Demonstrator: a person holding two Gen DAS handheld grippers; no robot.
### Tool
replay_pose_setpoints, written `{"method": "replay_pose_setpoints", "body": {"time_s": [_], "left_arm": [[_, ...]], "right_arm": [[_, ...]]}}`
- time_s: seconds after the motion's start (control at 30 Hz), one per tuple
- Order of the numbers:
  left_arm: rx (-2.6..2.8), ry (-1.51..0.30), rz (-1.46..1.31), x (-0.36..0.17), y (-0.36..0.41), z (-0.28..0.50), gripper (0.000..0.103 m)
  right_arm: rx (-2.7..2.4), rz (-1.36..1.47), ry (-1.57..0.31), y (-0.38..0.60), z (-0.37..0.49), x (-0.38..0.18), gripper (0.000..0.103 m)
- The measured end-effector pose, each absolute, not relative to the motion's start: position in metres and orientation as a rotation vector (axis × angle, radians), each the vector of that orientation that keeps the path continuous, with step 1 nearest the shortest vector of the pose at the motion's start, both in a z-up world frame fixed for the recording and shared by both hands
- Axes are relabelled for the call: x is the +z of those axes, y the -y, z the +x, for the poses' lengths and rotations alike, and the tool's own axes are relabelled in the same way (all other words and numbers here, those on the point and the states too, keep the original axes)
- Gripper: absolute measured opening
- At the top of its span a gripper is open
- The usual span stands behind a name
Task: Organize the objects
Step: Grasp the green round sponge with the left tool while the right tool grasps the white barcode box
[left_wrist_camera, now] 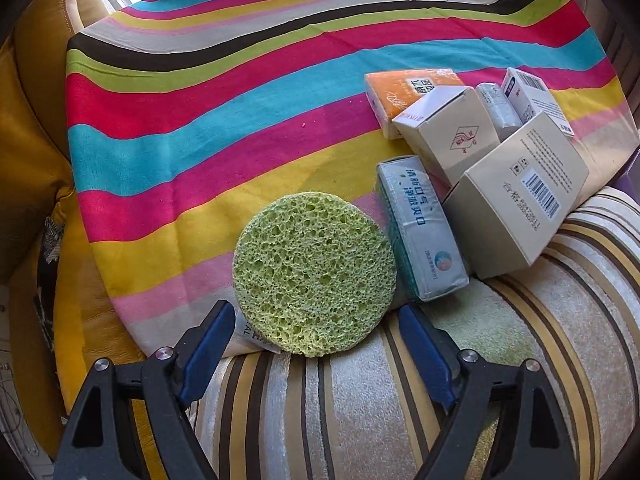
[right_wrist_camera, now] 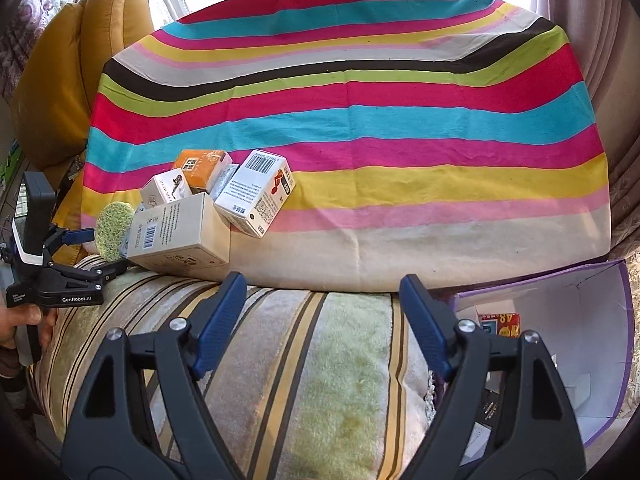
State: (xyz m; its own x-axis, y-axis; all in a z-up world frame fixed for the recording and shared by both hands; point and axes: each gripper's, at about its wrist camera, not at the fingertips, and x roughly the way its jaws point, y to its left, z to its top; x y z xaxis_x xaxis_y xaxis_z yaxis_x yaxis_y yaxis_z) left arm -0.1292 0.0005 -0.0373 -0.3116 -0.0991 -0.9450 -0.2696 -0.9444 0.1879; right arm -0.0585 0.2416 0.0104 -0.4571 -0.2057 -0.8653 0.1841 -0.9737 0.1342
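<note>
- We look down over the left gripper [left_wrist_camera: 316, 320], its blue-padded jaws spread wide, with nothing pinched between them.
- A round green sponge [left_wrist_camera: 314, 274] stands on edge just ahead of those jaws, at the near edge of the striped cloth [left_wrist_camera: 208, 128], its lower rim over the striped cushion [left_wrist_camera: 360, 408]; we cannot tell whether either pad touches it.
- Just right of the sponge lies a pale blue packet [left_wrist_camera: 420, 232], leaning against it or nearly so.
- Behind the packet we see a huddle of cartons: a large cream box with a barcode [left_wrist_camera: 520, 200], a smaller white box [left_wrist_camera: 448, 128], an orange tissue pack [left_wrist_camera: 404, 92] and a white box with red print [left_wrist_camera: 532, 98].
- From the right wrist view, the right gripper [right_wrist_camera: 322, 300] hangs over the cushion [right_wrist_camera: 312, 360] with its jaws likewise spread and holding nothing.
- In that view the same pile sits at the left of the cloth [right_wrist_camera: 360, 120], the sponge [right_wrist_camera: 112, 226] at its left edge and the barcode box [right_wrist_camera: 180, 232] nearest the cushion.
- The left gripper [right_wrist_camera: 90, 254] appears at far left beside the sponge, a person's hand [right_wrist_camera: 28, 322] on its handle.
- At lower right, a purple-edged paper bag [right_wrist_camera: 580, 340] stands open, with printed packs inside.
- A mustard-yellow armchair [right_wrist_camera: 80, 60] stands behind the cloth at left.
</note>
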Motion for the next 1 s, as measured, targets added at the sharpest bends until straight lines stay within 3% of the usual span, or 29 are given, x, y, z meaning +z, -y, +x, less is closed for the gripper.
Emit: {"method": "replay_pose_setpoints", "body": {"time_s": [0.1,0.17,0.43,0.77,1.0], "left_arm": [[2.414,-0.497,-1.766,-0.040,-0.001,-0.131,0.085],[2.418,-0.498,-1.763,-0.041,0.000,-0.131,0.079],[2.480,-0.475,-1.686,-0.030,0.005,-0.124,0.079],[2.610,-0.334,-1.574,-0.008,0.027,-0.120,0.078],[2.660,-0.236,-1.502,0.001,0.039,-0.123,0.078]], "right_arm": [[-2.488,1.494,0.017,-0.231,-0.067,0.007,0.082],[-2.477,1.499,0.018,-0.223,-0.074,0.004,0.082],[-2.483,1.516,0.071,-0.198,-0.103,-0.002,0.082],[-2.497,1.612,0.104,-0.178,-0.137,-0.016,0.082],[-2.511,1.667,0.022,-0.167,-0.151,-0.028,0.082]]}}
